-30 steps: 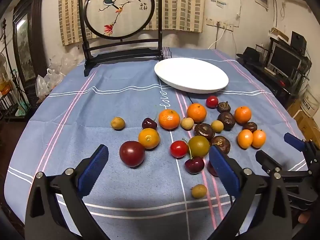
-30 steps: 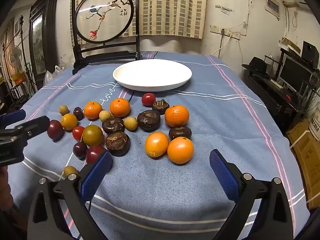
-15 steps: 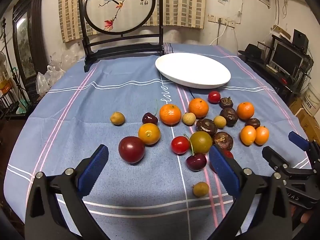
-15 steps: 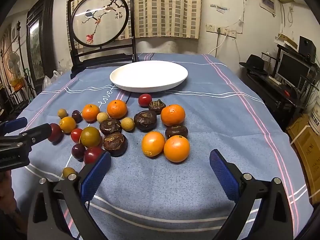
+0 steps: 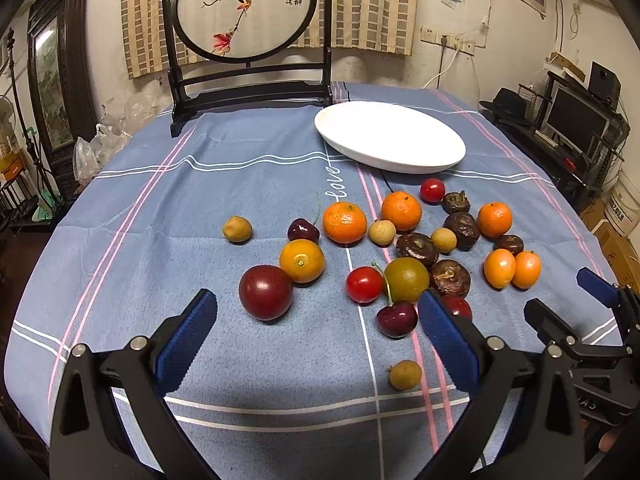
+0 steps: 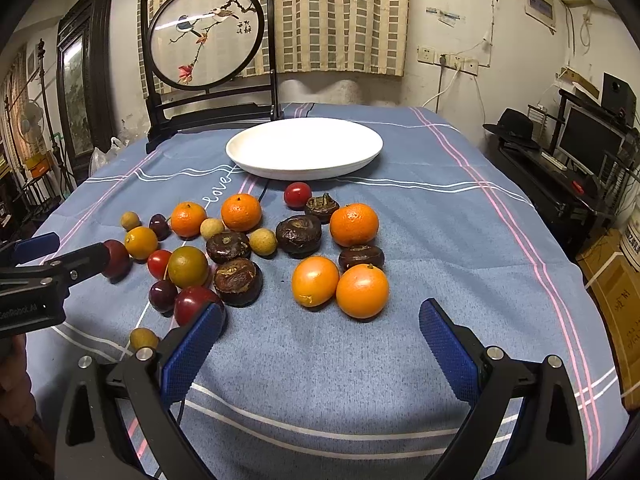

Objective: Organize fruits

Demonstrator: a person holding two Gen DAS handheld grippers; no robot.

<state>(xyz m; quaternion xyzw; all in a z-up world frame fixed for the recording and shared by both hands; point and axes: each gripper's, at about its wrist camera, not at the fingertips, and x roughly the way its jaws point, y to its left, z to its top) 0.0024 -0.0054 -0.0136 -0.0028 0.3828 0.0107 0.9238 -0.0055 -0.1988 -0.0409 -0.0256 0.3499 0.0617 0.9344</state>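
Over the last second we have brought both grippers a little lower and closer to the fruit, so the whole spread sits larger ahead of the fingers; nothing on the cloth has shifted. We read that as an approach only: no fruit is gathered yet.

The blue tablecloth (image 5: 200,208) fills everything beyond our fingertips. Far ahead of both pairs of fingers lies the white plate (image 6: 256,160), bare, which we take as the likely destination.

Our left gripper (image 5: 316,332) is spread wide with nothing between its pads, and our right gripper (image 6: 320,340) is likewise wide apart and empty.

Just ahead of the left gripper's left finger sits the dark red plum (image 5: 265,297), touching the small orange (image 5: 301,260) behind it. Right off the tip of its right finger is the dark cherry (image 5: 396,319), and nearer us, just inside that finger, the lone longan (image 5: 405,375).

Ahead of the right gripper, between its fingers and beyond them, the two oranges (image 6: 340,286) lie touching; they look like the easiest first pick.
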